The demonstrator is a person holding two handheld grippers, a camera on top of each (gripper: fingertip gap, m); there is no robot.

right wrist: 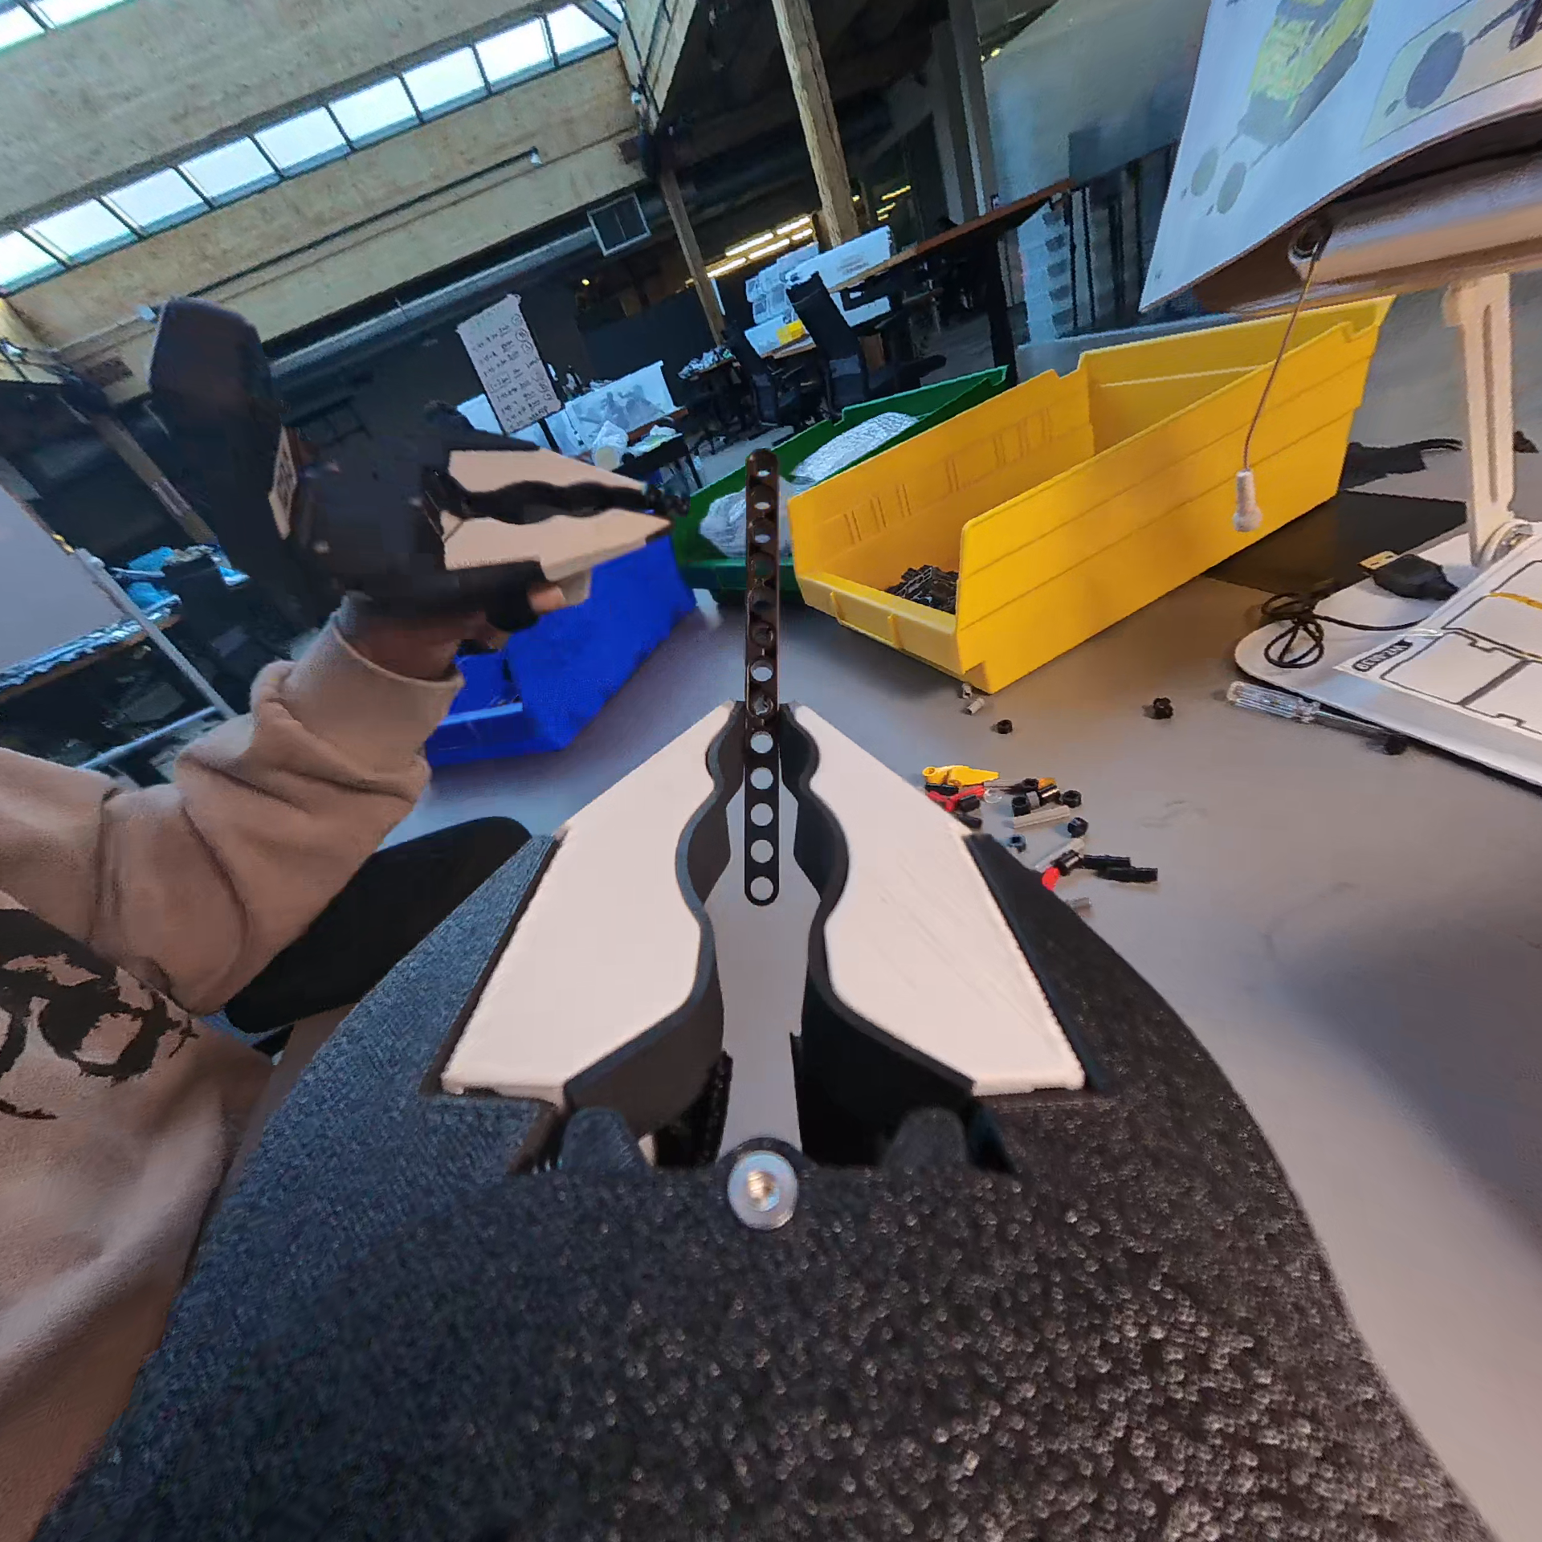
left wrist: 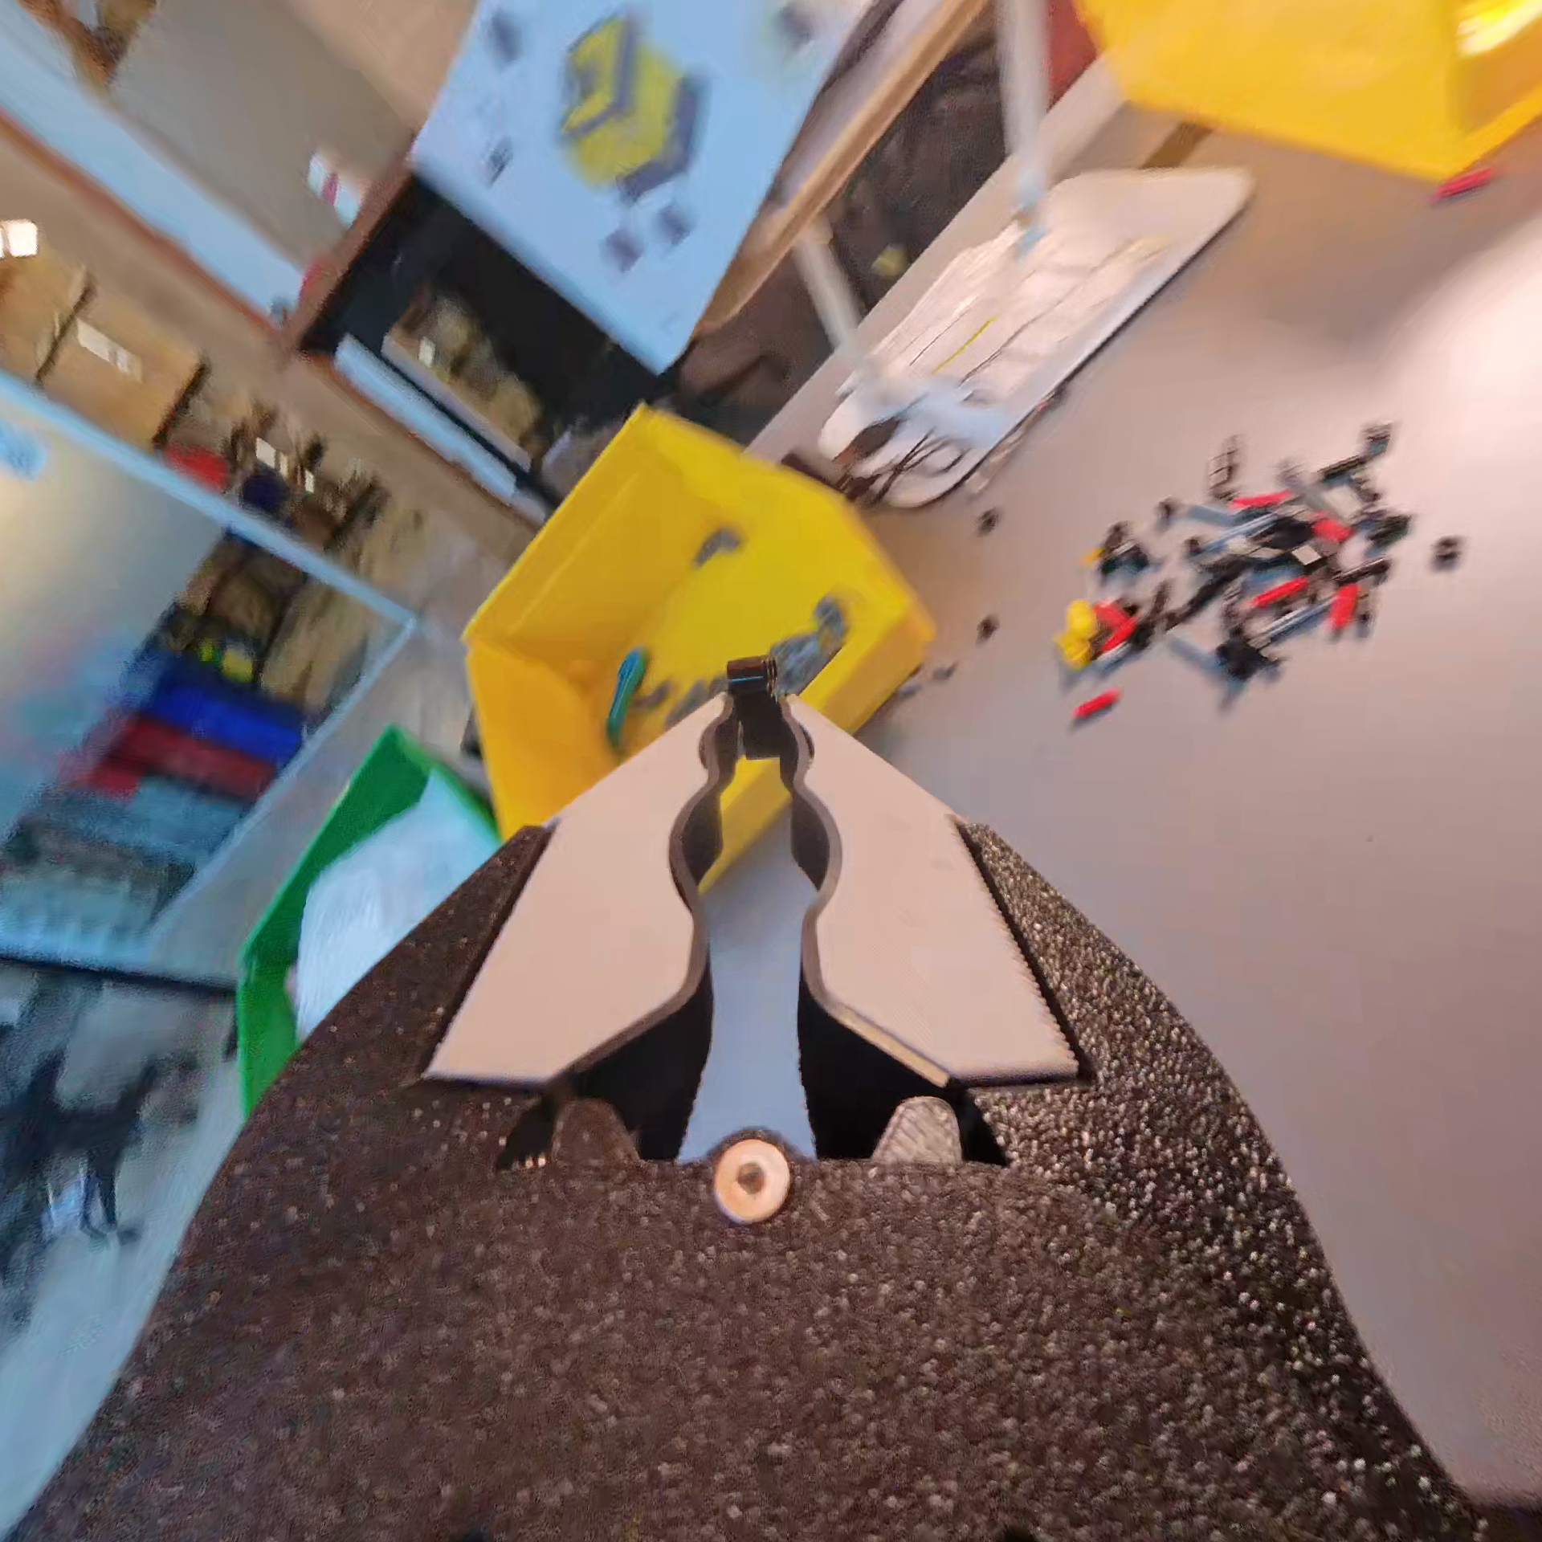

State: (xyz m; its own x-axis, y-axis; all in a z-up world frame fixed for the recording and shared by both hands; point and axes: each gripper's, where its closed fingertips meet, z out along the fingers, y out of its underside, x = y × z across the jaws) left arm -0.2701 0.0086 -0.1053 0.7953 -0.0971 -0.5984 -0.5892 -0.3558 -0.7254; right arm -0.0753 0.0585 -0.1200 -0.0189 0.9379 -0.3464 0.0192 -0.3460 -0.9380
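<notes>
My left gripper point(left wrist: 753, 705) is shut on a small black pin point(left wrist: 753, 692) with a blue band, held in the air above a yellow bin point(left wrist: 584, 584). My right gripper point(right wrist: 761, 709) is shut on a long black beam with holes point(right wrist: 761, 601), which stands upright between the fingers. In the right wrist view the left gripper point(right wrist: 663, 511) is raised at the left, its tip close to the beam's upper end, held by a hand in a beige sleeve point(right wrist: 275, 776). A pile of small black, red and yellow parts point(left wrist: 1252, 567) lies on the grey table point(left wrist: 1252, 1001); it also shows in the right wrist view point(right wrist: 1026, 813).
A yellow bin point(right wrist: 1085, 501) holds black parts, with a green bin point(right wrist: 834, 442) and a blue bin point(right wrist: 576, 642) beside it. A white stand with a printed sheet point(right wrist: 1377, 108), its base sheet point(right wrist: 1460, 667), a cable point(right wrist: 1335, 617) and a screwdriver point(right wrist: 1302, 709) stand at the right. Left tips to right tips: about 20 cm. My right gripper's tips are some 25 cm from the screwdriver point(right wrist: 1302, 709). It is also in sight in the left wrist view point(left wrist: 1005, 441).
</notes>
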